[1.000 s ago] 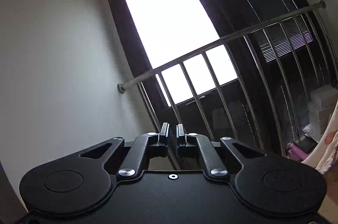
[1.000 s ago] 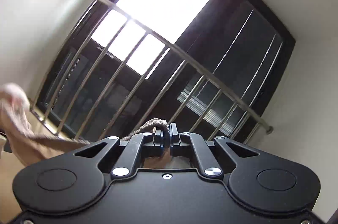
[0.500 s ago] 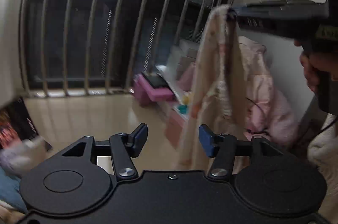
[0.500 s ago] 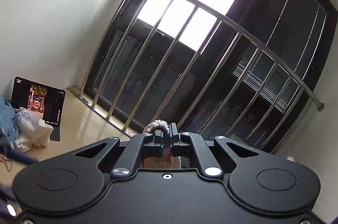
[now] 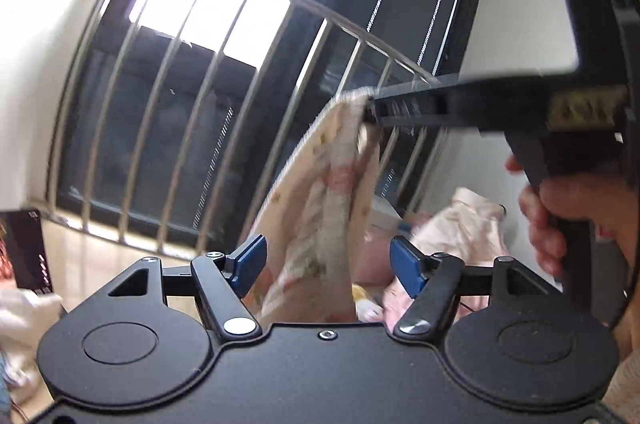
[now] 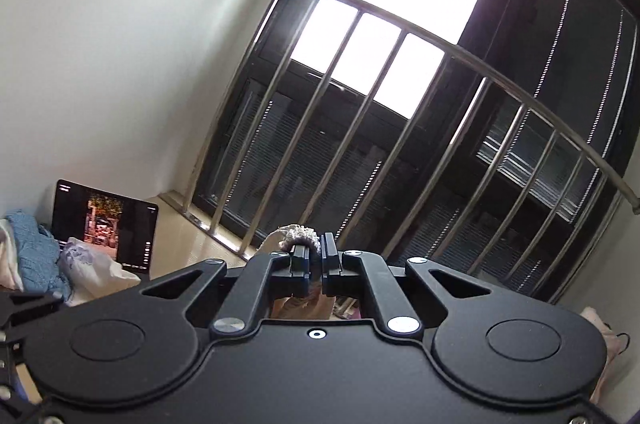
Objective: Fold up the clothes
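Observation:
A cream garment with a faint flower print hangs in the air from its top edge. My right gripper is shut on that gathered edge; in the left wrist view it reaches in from the right, held by a hand. My left gripper sits low in front of the hanging cloth. Its jaws are opening, and the cloth hangs between the blue pads without being pressed.
A barred window with a steel rail fills the wall ahead. A dark lit screen leans against the left wall beside blue and white clothes. Pink garments are heaped at the right.
My left gripper dropped from facing the window top, rolled, and went from shut to open with the hanging cloth now between its jaws. The right gripper stayed shut on the garment while shifting sideways.

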Demonstrator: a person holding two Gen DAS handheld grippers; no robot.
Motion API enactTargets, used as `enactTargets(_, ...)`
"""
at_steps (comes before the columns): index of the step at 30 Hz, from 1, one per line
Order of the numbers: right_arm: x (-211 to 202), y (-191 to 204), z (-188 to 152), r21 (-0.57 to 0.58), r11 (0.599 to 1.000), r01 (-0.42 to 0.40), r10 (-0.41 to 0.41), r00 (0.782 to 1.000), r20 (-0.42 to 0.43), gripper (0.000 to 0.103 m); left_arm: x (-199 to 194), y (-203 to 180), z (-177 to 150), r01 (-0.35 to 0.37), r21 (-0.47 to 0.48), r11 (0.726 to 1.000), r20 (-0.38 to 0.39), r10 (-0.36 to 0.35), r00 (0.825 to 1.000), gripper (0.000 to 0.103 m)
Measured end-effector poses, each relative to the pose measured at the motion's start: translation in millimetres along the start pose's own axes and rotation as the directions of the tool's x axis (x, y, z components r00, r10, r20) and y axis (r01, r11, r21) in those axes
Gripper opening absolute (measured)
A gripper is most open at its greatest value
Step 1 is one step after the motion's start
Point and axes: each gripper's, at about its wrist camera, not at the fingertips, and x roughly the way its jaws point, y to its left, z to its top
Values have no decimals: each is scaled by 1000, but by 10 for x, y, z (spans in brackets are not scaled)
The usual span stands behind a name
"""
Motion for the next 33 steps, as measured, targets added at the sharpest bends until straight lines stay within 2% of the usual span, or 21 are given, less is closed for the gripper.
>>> enactTargets(3,4,59,-80,14,994,-109,109,994,-3,5,-27,45,120,-33,59,998,16,32,999,67)
enactTargets(6,11,139,-189,22,976,-217,218,976,-7,5,-109,41,206,-54,127,990,6,54,999,66)
enactTargets(8,18,193,-272,26,962,-271,271,963,-7,5,-84,57,132,-89,161,983,-12,92,996,63)
enactTargets(9,23,216,-310,27,957,-289,289,957,-5,5,-70,66,94,-103,176,979,-21,108,994,57)
enactTargets(10,29,233,-347,29,952,-306,306,952,-1,5,-58,82,52,-99,183,978,-38,108,993,47)
enactTargets(11,39,242,-381,35,946,-323,323,946,0,6,-66,103,9,-89,187,978,-54,101,993,42)
enactTargets(13,60,251,-455,51,929,-366,366,930,5,6,-55,141,-69,-65,199,978,-82,83,993,24)
enactTargets(16,80,274,-602,65,906,-419,419,908,14,9,-19,180,-179,-27,226,974,-118,55,991,10)
enactTargets(18,87,243,-734,93,891,-445,444,895,29,11,-21,202,-251,-12,228,974,-137,45,990,9)
enactTargets(20,111,110,-903,170,858,-484,484,874,46,27,-31,264,-336,-5,212,977,-154,38,987,8)
enactTargets(21,124,11,-1005,222,828,-515,516,855,58,52,-40,308,-383,-3,197,980,-163,36,986,8)
enactTargets(22,137,-95,-1121,279,784,-554,557,827,76,73,-50,357,-431,-2,181,983,-171,34,985,8)
enactTargets(23,145,-214,-1269,341,732,-590,595,797,103,76,-67,429,-481,-4,158,987,-178,32,983,8)
enactTargets(24,138,-301,-1416,388,695,-606,613,781,122,76,-82,507,-530,-9,134,991,-183,34,983,8)
enactTargets(25,117,-367,-1597,426,671,-607,616,776,135,76,-107,591,-585,-16,107,994,-187,36,982,8)
enactTargets(28,32,-371,-2186,476,682,-555,575,809,119,76,-268,844,-800,-29,24,999,-182,33,983,8)
enactTargets(30,64,-234,-2610,520,690,-504,563,825,53,76,-446,1014,-995,-39,-38,998,-173,32,984,8)
enactTargets(32,145,-62,-3046,586,672,-453,568,823,-15,76,-620,1137,-1185,-42,-104,994,-169,24,985,8)
enactTargets(33,205,28,-3245,634,639,-436,588,808,-36,75,-705,1194,-1281,-43,-135,990,-168,20,986,8)
